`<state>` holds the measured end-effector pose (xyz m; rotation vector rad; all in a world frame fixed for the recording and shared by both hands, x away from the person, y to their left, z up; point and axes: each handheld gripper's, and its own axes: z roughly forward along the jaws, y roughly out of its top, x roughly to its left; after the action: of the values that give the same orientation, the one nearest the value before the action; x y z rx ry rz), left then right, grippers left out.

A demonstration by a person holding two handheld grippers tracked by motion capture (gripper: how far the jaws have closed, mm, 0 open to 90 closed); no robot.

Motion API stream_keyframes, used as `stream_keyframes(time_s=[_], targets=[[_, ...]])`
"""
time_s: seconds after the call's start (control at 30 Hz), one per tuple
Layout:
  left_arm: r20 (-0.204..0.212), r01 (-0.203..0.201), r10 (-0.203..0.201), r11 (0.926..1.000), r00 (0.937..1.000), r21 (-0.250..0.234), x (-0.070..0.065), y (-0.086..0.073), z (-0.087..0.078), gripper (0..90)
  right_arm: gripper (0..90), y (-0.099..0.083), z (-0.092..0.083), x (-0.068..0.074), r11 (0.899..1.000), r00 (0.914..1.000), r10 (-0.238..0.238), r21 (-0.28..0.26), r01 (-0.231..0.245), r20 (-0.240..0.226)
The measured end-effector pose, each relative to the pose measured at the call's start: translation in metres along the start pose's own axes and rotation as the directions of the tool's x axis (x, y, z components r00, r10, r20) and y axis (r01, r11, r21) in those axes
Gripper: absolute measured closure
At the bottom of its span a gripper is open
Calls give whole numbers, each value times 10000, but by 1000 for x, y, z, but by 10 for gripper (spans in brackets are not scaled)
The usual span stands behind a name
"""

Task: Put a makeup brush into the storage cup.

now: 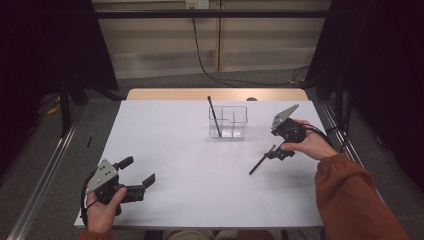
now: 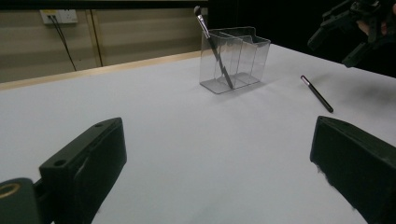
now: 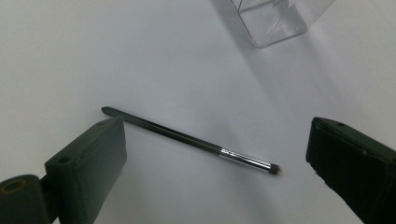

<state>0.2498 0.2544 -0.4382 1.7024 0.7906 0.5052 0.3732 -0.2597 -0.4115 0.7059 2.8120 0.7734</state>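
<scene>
A clear plastic organizer [image 1: 235, 121] [image 2: 240, 58] stands on the white table [image 1: 190, 195], right of centre. In its left compartment a long black brush [image 1: 214, 116] [image 2: 212, 44] leans with its bristles up. A second thin black brush [image 1: 260, 162] [image 2: 316, 93] [image 3: 187, 138], with a silver ferrule, lies flat on the table. My right gripper [image 1: 279, 153] [image 3: 217, 128] hovers open just above this brush, one jaw on each side, not touching it. My left gripper [image 1: 138, 170] [image 2: 218, 135] is open and holds nothing near the table's front left.
The organizer's corner [image 3: 273, 21] lies just beyond the flat brush. A wooden strip [image 1: 215, 94] edges the table's far side. Black curtains [image 1: 45, 45] and metal rails flank the table. A cable [image 1: 200, 55] hangs down the back wall.
</scene>
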Motion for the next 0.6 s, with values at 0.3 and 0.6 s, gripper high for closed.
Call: stream_keyframes(time_s=[0.3,0.6], targets=[[-1,-54,54,10000,10000,50,0,0,1,37,66,4,18,-1,9932,9970,-667,933,700,-381],[28,-83,83,9999,10000,58,0,0,1,37,134,7,31,-5,9764,9923,-1013,1842,1128,-707]])
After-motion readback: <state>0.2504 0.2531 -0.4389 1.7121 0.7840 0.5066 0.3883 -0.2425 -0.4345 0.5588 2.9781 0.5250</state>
